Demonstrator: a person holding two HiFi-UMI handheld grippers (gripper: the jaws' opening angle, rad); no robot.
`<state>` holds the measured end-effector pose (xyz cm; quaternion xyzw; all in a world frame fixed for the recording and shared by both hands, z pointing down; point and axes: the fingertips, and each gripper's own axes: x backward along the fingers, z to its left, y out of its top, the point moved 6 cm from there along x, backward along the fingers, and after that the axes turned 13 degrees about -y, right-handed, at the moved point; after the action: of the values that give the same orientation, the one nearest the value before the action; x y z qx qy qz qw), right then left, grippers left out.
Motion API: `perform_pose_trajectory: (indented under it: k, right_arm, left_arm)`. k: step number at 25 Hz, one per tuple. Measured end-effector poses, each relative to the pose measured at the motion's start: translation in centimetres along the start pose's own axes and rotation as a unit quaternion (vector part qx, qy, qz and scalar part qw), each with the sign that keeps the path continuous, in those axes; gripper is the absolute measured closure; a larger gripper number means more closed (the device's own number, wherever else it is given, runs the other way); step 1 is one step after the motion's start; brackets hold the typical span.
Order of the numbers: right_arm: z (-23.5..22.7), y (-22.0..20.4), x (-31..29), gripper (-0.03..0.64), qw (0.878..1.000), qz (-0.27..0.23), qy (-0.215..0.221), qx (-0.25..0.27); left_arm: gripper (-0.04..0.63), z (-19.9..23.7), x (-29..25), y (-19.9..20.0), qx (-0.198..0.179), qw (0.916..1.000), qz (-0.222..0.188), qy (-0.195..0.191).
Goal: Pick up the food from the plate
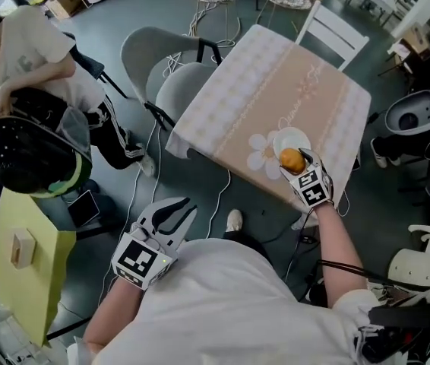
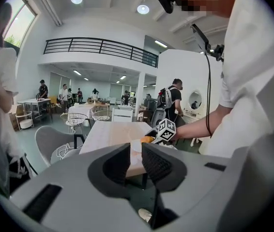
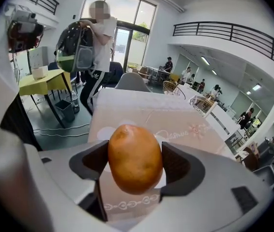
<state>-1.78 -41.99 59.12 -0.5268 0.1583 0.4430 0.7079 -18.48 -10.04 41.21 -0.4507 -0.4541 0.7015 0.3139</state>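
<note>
Your right tongs (image 3: 135,161) are clamped on the food (image 3: 135,158), one dark ribbed pad pressed to each flank of it, so the jaws stand about as far apart as the food is wide. The food is egg-shaped, standing with its narrower end up, and its skin is smooth, matte orange-brown with faint darker mottling. It bulges above and below the pads.

From your head view the food sits directly over the near edge of the plate (image 1: 281,138), a small round white dish with a glossy surface. You cannot tell from any view whether the food is touching the plate or is clear of it.

The plate rests near the corner of the counter (image 1: 276,82) nearest you. The counter is covered with a pale cloth, beige down the middle with white flower and scroll patterns, and its edges hang over the sides.

Your left tongs (image 2: 136,161) are held low, well apart from the counter and off to its left, over the grey floor (image 1: 131,128). Their jaws are nearly together, with only a narrow slit between the ribbed black pads and nothing in it. The body is smooth light-grey plastic.

A rounded grey chair (image 1: 162,67) stands at the counter's left side, and a white slatted chair (image 1: 336,33) at its far end.
</note>
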Motion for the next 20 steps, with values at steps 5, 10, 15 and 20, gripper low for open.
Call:
perform_pose_trajectory:
  k: [5, 10, 15, 20]
  right_arm:
    - [1.8, 0.7, 2.9, 0.268, 1.0, -0.006, -0.007, -0.003]
    - [2.5, 2.1, 5.1, 0.268, 1.0, -0.018, -0.006, 0.002]
    - [3.0, 3.8, 6.2, 0.268, 0.999, -0.035, -0.005, 0.009]
    - [3.1, 5.6, 7.2, 0.268, 0.999, -0.05, 0.001, 0.017]
  left_arm:
    - [0.52, -0.4, 0.1, 0.3, -0.02, 0.9995, -0.009, -0.022]
    - [0.52, -0.2, 0.0, 1.3, -0.036, 0.9991, -0.013, -0.019]
    - [0.52, 1.2, 0.3, 1.2, -0.036, 0.9992, -0.019, 0.005]
    - [0.52, 2.3, 0.5, 1.1, -0.022, 0.9993, -0.021, 0.019]
